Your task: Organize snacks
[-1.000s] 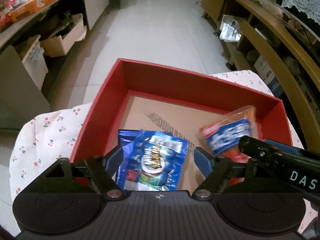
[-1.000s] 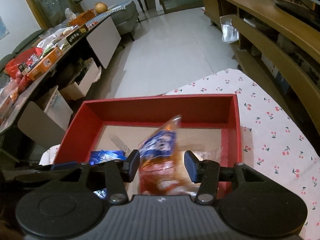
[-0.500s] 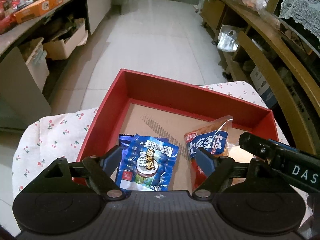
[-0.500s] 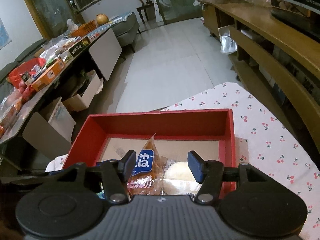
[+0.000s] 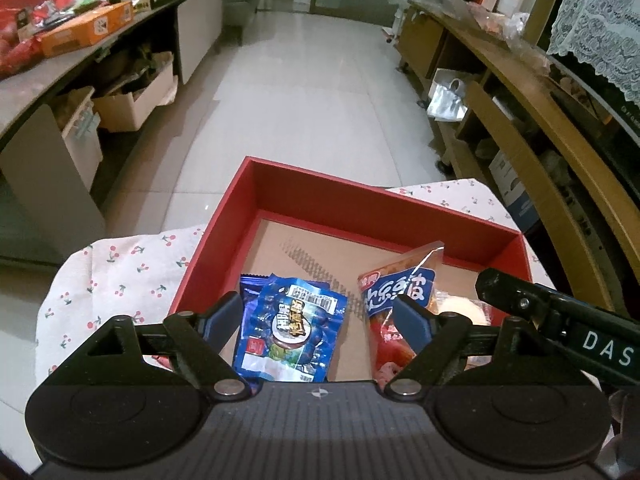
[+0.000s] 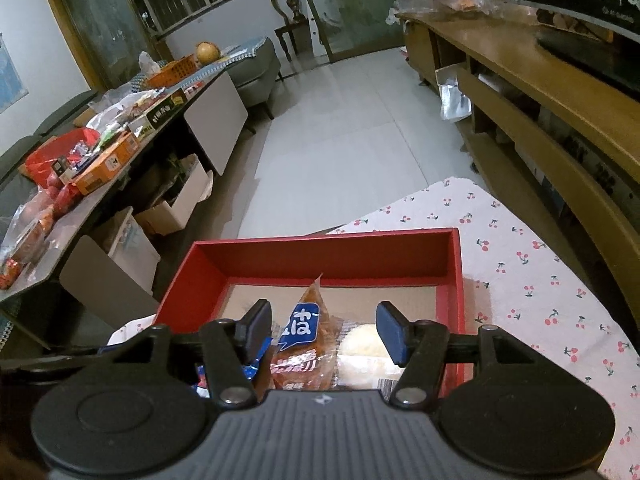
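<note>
1. Left gripper (image 5: 318, 312) jaws apart, holding nothing; they have just been opening.
2. Blue snack packet (image 5: 294, 330) lies flat in red box (image 5: 332, 204), below and between the left jaws, touching neither.
3. Right gripper (image 6: 323, 328) jaws apart, just been opening, nothing gripped.
4. Orange snack bag (image 6: 306, 340) lies in the box under the right jaws, nearer its left finger; pale round snack (image 6: 362, 344) beside it.
5. Box sits on cherry-print cloth (image 6: 520, 272).
</note>
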Demonstrator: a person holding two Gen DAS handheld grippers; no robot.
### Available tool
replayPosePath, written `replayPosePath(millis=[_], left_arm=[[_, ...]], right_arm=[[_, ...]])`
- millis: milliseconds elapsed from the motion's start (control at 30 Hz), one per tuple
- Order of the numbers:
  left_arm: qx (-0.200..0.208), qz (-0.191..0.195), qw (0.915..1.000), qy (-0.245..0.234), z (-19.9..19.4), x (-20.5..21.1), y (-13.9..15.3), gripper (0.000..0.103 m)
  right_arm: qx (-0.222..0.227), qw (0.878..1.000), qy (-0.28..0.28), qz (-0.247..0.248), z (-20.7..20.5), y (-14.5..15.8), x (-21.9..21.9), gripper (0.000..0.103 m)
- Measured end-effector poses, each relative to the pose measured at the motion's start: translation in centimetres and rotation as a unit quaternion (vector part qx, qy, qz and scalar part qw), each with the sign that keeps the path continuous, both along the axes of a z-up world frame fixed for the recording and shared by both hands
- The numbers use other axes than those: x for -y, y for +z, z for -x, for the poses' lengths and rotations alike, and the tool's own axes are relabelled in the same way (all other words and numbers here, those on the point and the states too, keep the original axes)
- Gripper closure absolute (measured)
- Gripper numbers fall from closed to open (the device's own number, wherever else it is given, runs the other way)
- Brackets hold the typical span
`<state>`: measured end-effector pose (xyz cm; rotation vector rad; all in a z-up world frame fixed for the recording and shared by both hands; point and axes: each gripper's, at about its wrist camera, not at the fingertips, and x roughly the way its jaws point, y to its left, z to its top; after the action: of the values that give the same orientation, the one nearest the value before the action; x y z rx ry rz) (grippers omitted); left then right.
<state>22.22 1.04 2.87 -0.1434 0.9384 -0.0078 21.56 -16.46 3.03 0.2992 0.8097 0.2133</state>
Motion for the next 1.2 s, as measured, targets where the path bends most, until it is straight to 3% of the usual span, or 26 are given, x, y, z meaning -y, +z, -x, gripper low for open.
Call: replayPosePath(millis=[767,1200], left_arm=[[0.016,0.019,0.9996,-0.014,3.8,-1.0,1.6,0.013],[-0.003,0.005,0.9994,-0.034,7.1,-1.6,0.7,0.011]], right_arm=[[0.009,1.000,0.008,0.000,4.3,1.5,-0.2,0.038],[-0.003,0.999,0.035,0.014,7.0,1.1,-0.7,0.037]])
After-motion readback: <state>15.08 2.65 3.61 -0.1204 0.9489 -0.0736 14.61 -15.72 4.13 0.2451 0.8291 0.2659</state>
